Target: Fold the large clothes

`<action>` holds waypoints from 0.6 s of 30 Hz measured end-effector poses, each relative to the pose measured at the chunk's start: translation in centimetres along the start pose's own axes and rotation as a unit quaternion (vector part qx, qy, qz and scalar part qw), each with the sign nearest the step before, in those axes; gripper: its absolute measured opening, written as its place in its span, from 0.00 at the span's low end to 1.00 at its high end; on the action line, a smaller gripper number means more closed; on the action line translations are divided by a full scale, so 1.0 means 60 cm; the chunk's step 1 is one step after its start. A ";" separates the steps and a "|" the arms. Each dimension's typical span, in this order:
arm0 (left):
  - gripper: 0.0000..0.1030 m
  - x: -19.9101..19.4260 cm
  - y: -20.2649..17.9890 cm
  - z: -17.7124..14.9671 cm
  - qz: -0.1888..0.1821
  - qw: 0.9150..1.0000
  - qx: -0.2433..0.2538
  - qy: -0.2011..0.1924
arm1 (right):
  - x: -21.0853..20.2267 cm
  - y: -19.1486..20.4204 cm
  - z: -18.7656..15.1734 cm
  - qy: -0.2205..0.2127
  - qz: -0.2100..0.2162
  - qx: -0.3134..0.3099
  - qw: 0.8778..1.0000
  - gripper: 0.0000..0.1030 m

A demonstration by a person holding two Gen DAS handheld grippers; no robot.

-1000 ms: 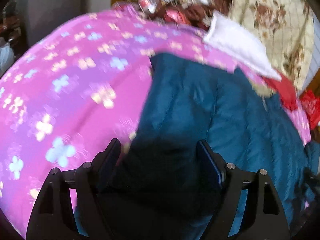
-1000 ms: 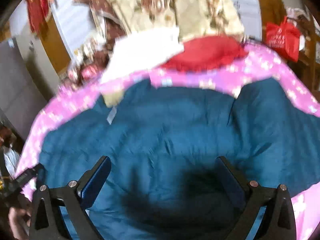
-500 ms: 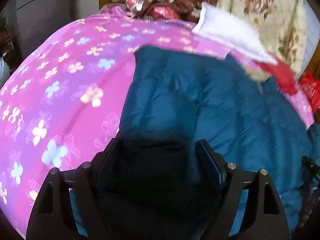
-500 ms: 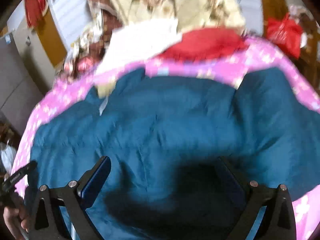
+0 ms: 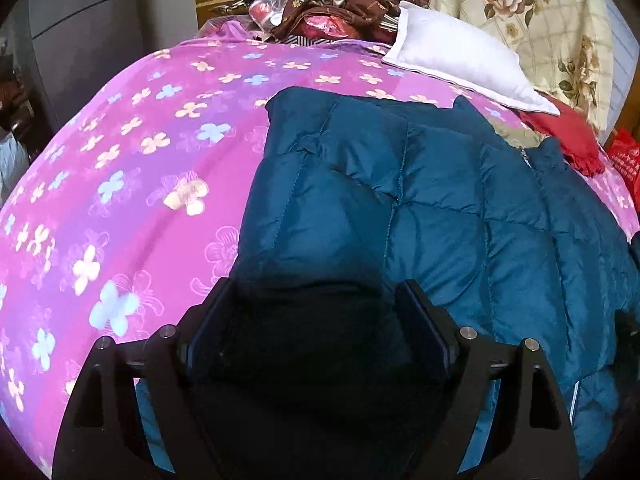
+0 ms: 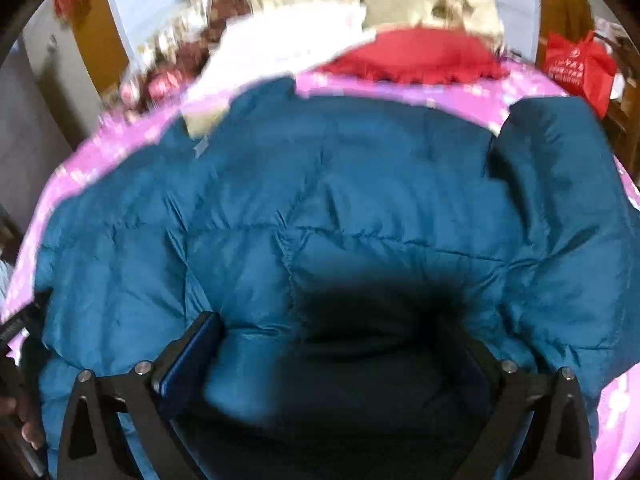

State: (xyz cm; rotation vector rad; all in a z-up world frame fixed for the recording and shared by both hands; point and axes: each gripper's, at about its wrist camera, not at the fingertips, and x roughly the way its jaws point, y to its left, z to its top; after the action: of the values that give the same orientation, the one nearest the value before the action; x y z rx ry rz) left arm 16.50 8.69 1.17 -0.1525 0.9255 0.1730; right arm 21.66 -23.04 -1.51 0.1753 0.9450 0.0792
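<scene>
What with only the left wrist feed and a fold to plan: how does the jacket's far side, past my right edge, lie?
Observer: In the right wrist view, the blue jacket has a sleeve-like part lying out sideways on the pink sheet, not folded in.
Operator: And the right gripper?
Observer: The right gripper is open, with its fingers wide apart over the jacket's middle. I cannot tell whether it touches the fabric.

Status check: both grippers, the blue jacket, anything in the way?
Left gripper and right gripper open above the jacket. Jacket spread on pink bedspread, unfolded. White pillow and red cloth near collar end.
</scene>
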 end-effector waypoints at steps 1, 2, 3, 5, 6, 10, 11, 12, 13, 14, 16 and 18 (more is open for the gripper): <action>0.81 0.000 0.002 0.000 -0.002 1.000 -0.001 -0.001 | -0.013 -0.008 -0.001 -0.011 0.011 0.007 1.000 1.00; 0.81 0.000 0.004 0.000 -0.004 1.000 -0.004 -0.001 | -0.029 -0.016 -0.002 -0.027 0.017 0.013 0.999 1.00; 0.81 -0.003 0.006 0.000 -0.005 1.000 -0.007 -0.003 | -0.047 -0.026 -0.005 -0.040 0.014 0.018 0.999 1.00; 0.81 -0.011 0.004 0.000 -0.002 1.000 -0.009 -0.007 | -0.080 -0.036 -0.015 -0.057 0.023 0.018 0.998 1.00; 0.81 -0.018 0.003 0.000 -0.003 1.000 -0.009 -0.013 | -0.092 -0.037 -0.024 -0.064 0.025 0.011 0.998 1.00; 0.81 -0.048 -0.018 -0.002 -0.017 0.999 0.009 -0.036 | -0.108 -0.044 -0.083 -0.063 -0.024 -0.060 0.996 1.00; 0.81 -0.050 -0.023 -0.007 -0.023 0.999 0.015 -0.039 | -0.096 -0.054 -0.099 -0.048 -0.026 -0.061 0.997 1.00; 0.81 -0.049 -0.030 -0.015 -0.029 0.999 0.021 -0.040 | -0.093 -0.067 -0.103 -0.032 -0.015 -0.042 0.998 0.99; 0.81 -0.045 -0.037 -0.023 -0.031 0.998 0.028 -0.039 | -0.103 -0.080 -0.108 -0.041 -0.003 -0.021 0.999 0.99; 0.81 -0.042 -0.047 -0.031 -0.025 0.998 0.040 -0.040 | -0.115 -0.093 -0.114 -0.053 0.008 -0.007 0.999 0.99; 0.81 -0.046 -0.060 -0.039 -0.012 0.997 0.058 -0.057 | -0.126 -0.118 -0.125 -0.054 0.025 0.030 0.998 0.99; 0.81 -0.051 -0.066 -0.043 -0.022 0.995 0.067 -0.067 | -0.133 -0.123 -0.137 -0.045 0.028 0.033 0.998 0.99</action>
State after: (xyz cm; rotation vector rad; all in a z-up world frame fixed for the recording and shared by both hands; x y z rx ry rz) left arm 13.52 4.05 2.30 -0.0361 0.7962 0.0791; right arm 10.22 -30.51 -1.20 0.2655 0.8534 0.0914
